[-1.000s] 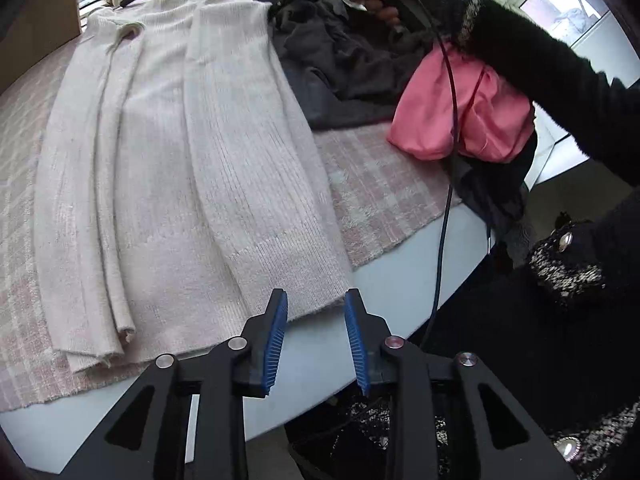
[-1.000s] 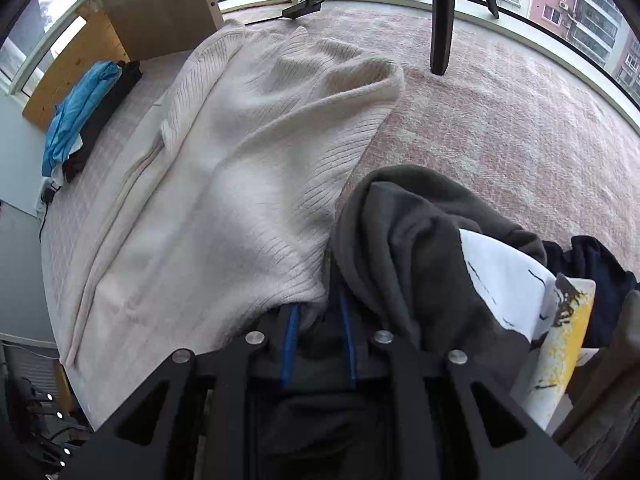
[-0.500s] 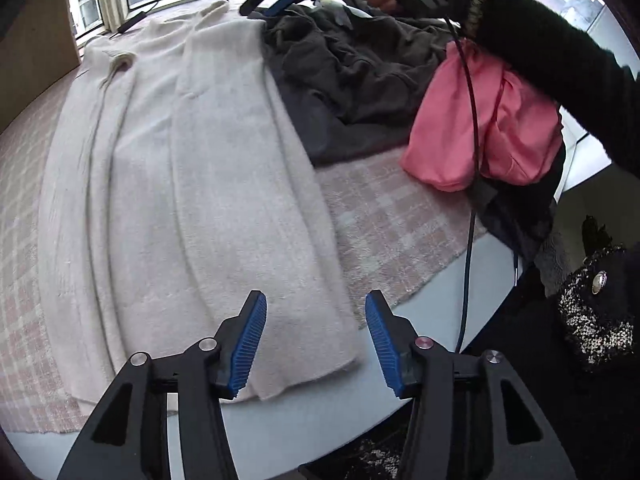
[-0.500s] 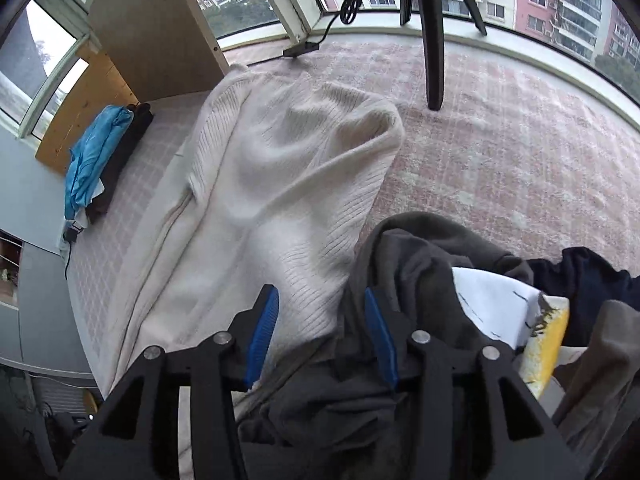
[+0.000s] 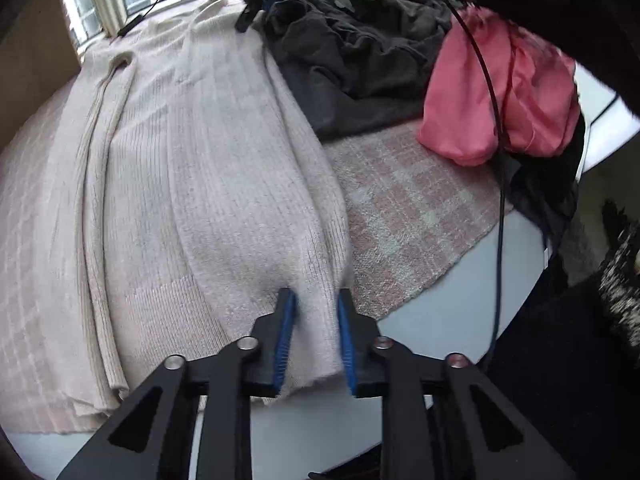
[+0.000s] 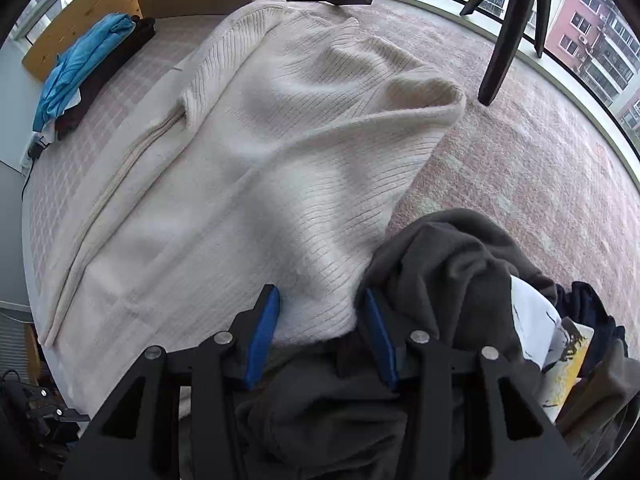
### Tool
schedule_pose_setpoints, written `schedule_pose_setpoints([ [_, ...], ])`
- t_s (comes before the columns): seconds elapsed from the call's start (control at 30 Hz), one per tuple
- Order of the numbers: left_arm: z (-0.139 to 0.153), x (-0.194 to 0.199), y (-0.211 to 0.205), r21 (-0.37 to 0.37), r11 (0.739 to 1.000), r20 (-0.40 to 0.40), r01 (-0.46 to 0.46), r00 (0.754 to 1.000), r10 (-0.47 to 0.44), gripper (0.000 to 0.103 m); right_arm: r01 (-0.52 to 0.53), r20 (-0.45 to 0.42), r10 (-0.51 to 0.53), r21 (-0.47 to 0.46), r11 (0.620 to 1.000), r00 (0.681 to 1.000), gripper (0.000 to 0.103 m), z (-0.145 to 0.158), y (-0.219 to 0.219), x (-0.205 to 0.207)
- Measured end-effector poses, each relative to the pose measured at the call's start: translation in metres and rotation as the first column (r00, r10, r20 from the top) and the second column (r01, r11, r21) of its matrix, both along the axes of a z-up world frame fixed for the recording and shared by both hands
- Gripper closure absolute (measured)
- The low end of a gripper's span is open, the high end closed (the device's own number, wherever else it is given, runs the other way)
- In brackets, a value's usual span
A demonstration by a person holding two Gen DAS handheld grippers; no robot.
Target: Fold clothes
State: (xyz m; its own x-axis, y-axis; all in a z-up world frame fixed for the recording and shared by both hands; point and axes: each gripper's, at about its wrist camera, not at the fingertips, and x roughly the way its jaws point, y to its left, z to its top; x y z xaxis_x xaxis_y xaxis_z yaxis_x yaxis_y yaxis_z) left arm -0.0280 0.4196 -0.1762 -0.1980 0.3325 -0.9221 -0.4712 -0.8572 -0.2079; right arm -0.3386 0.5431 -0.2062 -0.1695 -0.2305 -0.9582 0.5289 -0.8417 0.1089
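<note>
Left wrist: gripper point(image 5: 314, 312) pinching sweater point(image 5: 208, 184).

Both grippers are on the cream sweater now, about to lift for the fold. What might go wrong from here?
1. The left gripper, whose jaws have just been closing, pinches only the hem corner of the cream sweater; the knit may slip out on lifting.
2. The right gripper, jaws also just closing, sits where the sweater edge meets the dark grey garment; it may drag that along.
3. A black cable hangs beside the left gripper and could snag.
</note>
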Motion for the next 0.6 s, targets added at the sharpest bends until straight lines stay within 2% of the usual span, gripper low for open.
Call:
schedule_pose_setpoints([
  [0.1,0.009,-0.007,-0.026,0.096,0.993,0.025,-0.069,0.997,0.067,0.094,0.026,-0.016,-0.026,-0.009,1.000,1.000,0.084,0.007,0.001,-0.001],
  [0.13,0.013,-0.007,-0.035,0.133,0.987,0.030,-0.092,0.996,0.089,0.094,0.035,-0.021,-0.035,-0.012,0.999,0.999,0.085,0.009,0.001,-0.001],
  [0.2,0.020,-0.005,-0.054,0.213,0.965,0.050,-0.152,0.988,0.145,0.094,0.051,-0.025,-0.052,-0.037,0.998,0.998,0.087,0.019,0.003,-0.002],
  [0.27,0.021,-0.002,-0.071,0.254,0.944,0.063,-0.213,0.977,0.203,0.094,0.066,-0.018,-0.067,-0.057,0.996,0.998,0.088,0.027,0.002,-0.005],
  [0.43,0.006,0.006,-0.113,0.286,0.887,0.103,-0.364,0.931,0.349,0.094,0.115,0.015,-0.114,-0.125,0.985,0.993,0.090,0.043,-0.022,-0.025],
  [0.53,-0.006,0.010,-0.123,0.261,0.874,0.109,-0.410,0.912,0.395,0.094,0.081,-0.004,-0.082,-0.128,0.989,0.997,0.091,0.044,-0.058,-0.038],
  [0.6,-0.011,0.012,-0.126,0.239,0.876,0.111,-0.419,0.908,0.404,0.094,0.056,0.012,-0.055,-0.149,0.987,0.998,0.090,0.037,-0.085,-0.051],
])
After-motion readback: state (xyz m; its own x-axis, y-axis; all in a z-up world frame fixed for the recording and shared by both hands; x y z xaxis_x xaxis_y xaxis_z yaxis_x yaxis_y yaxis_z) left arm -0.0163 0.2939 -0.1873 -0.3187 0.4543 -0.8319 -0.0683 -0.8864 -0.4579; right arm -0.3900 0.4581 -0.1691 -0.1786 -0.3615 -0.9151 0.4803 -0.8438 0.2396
